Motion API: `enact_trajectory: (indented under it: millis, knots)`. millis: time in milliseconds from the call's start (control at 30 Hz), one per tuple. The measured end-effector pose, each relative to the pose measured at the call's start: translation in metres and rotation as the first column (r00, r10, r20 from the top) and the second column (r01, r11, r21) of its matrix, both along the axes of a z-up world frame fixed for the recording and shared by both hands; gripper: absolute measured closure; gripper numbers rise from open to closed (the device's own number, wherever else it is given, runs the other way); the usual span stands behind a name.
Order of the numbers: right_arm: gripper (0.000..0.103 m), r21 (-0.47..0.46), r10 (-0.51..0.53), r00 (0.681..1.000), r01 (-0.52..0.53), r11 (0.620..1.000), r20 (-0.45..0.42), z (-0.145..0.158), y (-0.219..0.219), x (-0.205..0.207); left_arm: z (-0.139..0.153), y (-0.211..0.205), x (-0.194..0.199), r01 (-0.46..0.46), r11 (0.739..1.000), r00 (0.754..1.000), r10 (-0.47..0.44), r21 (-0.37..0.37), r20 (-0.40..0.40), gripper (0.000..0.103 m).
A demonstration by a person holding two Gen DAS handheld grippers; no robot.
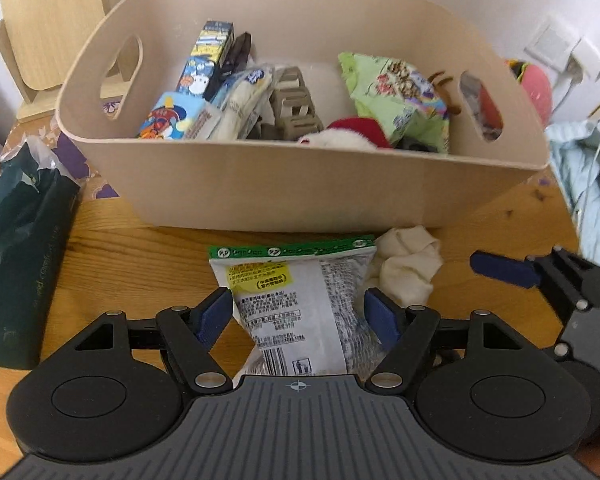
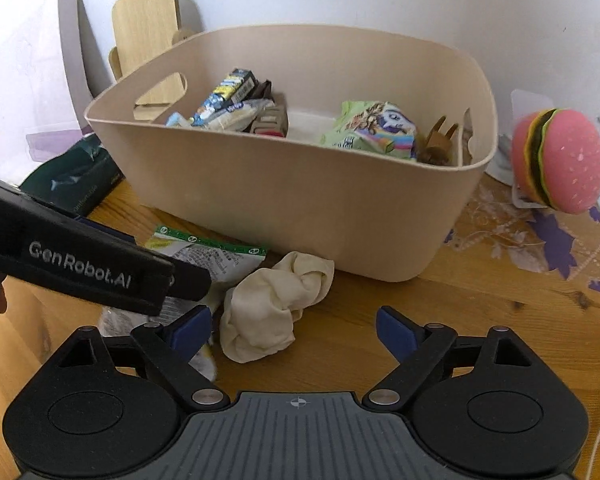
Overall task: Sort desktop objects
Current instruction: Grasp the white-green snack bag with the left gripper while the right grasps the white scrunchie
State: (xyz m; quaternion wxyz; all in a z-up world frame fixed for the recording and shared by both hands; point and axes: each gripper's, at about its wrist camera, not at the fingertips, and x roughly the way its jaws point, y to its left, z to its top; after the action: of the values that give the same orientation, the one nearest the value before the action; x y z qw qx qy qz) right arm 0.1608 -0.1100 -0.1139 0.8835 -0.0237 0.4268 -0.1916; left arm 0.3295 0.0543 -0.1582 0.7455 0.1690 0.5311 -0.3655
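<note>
A beige bin (image 1: 300, 184) holds several snack packs, boxes and a plush toy; it also shows in the right wrist view (image 2: 300, 208). A white snack packet with a green top strip (image 1: 296, 304) lies on the wooden table before the bin, between the open fingers of my left gripper (image 1: 298, 316). A crumpled cream cloth (image 1: 404, 266) lies right of the packet. In the right wrist view the cloth (image 2: 272, 312) lies between the open fingers of my right gripper (image 2: 296, 334), nearer the left finger. The left gripper (image 2: 80, 264) crosses that view over the packet (image 2: 212, 252).
A dark green tissue pack (image 1: 16, 256) lies left of the bin. A pink burger toy (image 2: 560, 160) sits right of the bin by the wall. A wooden stand (image 2: 148, 36) is behind the bin. The right gripper's finger (image 1: 508, 268) shows at the right.
</note>
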Motion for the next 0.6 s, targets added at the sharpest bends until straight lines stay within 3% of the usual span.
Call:
enact_trajectory:
  millis: [300,433,600]
  knots:
    - [0.012,0.024,-0.026,1.000,0.026,0.999,-0.008,-0.014,-0.008,0.009,-0.012,0.014,0.023,-0.037,0.999,0.999,0.036,0.035,0.013,0.026]
    - [0.013,0.003,-0.018,1.000,0.018,1.000,-0.015,-0.019,-0.007,0.015,-0.024,0.018,0.031,-0.064,0.996,0.998,0.065,0.059,-0.024,0.026]
    - [0.028,-0.003,-0.018,1.000,0.018,1.000,-0.014,-0.025,-0.007,0.019,-0.028,0.021,0.030,-0.040,0.998,0.999,0.040,0.045,0.007,0.030]
